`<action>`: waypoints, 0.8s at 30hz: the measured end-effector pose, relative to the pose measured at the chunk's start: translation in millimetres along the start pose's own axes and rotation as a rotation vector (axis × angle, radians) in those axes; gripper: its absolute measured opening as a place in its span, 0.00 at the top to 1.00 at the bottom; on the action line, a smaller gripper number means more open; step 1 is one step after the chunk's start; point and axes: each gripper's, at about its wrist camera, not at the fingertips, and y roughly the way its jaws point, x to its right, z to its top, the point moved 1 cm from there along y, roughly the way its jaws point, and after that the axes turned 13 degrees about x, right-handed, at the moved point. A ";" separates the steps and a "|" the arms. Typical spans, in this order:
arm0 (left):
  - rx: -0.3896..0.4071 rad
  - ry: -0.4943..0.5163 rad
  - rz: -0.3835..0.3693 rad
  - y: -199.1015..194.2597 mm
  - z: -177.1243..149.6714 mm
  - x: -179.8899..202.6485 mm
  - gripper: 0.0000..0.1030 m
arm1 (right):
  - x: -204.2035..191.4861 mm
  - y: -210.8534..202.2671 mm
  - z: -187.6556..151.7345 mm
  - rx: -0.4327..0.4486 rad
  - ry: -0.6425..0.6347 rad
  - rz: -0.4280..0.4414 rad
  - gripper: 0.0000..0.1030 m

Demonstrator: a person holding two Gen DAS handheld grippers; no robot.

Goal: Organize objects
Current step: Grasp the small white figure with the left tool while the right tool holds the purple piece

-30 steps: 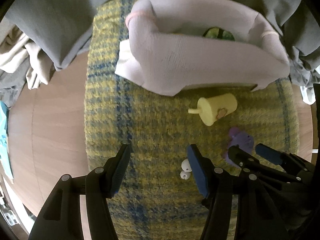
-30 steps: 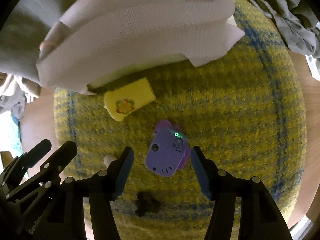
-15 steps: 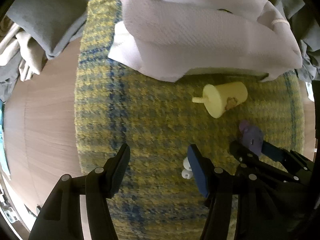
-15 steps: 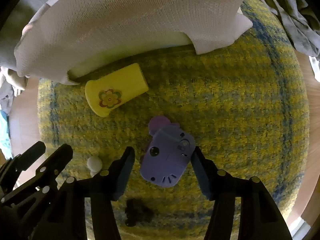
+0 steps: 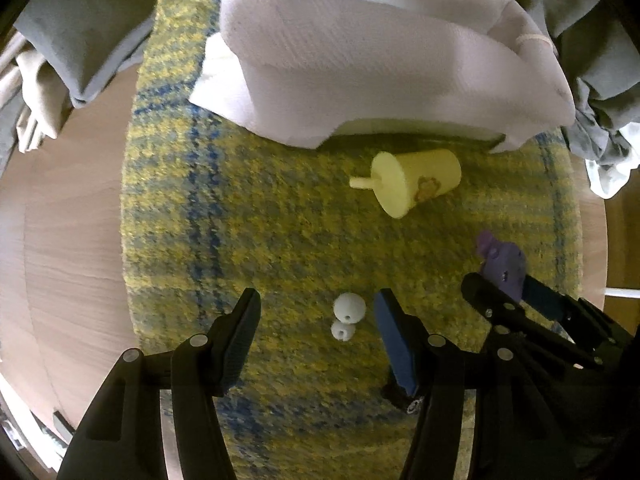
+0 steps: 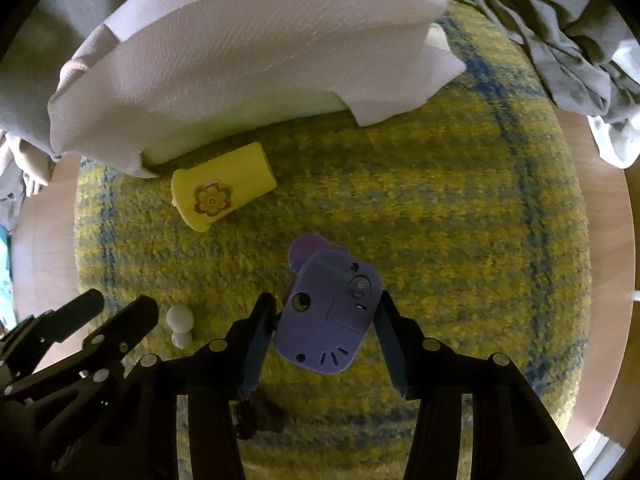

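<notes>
A purple toy (image 6: 332,280) lies back-up on the yellow-blue rug (image 6: 440,240), between the fingers of my right gripper (image 6: 326,308). The jaws are closing, and the pads stand right at the toy's sides. In the left wrist view the same toy (image 5: 504,264) shows between the right gripper's tips (image 5: 506,292). My left gripper (image 5: 318,304) is open over a small white two-ball piece (image 5: 348,314), which lies nearer its right finger. A yellow cup (image 5: 416,184) with a straw and a flower sticker lies on its side beyond it.
A white cloth-draped bin (image 5: 380,60) stands at the rug's far edge, just behind the cup (image 6: 224,196). Grey and beige cloths (image 5: 80,40) lie around it. A small dark object (image 6: 272,400) sits on the rug under my right gripper. Wooden floor (image 5: 60,240) surrounds the rug.
The right gripper's jaws have narrowed around the purple toy, and the toy looks larger in its view. The white piece, earlier beside the left gripper's right finger, now lies between its fingers.
</notes>
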 end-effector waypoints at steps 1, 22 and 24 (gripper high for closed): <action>-0.006 0.000 -0.007 1.4 -0.9 0.2 0.50 | 1.8 -2.2 -0.8 0.005 0.005 -0.002 0.52; -0.098 0.033 -0.035 40.7 1.1 14.2 0.75 | 5.3 1.0 -7.7 0.001 0.011 -0.024 0.51; -0.093 0.043 -0.026 41.8 1.6 17.1 0.76 | 3.9 1.9 -7.8 0.002 0.000 -0.027 0.51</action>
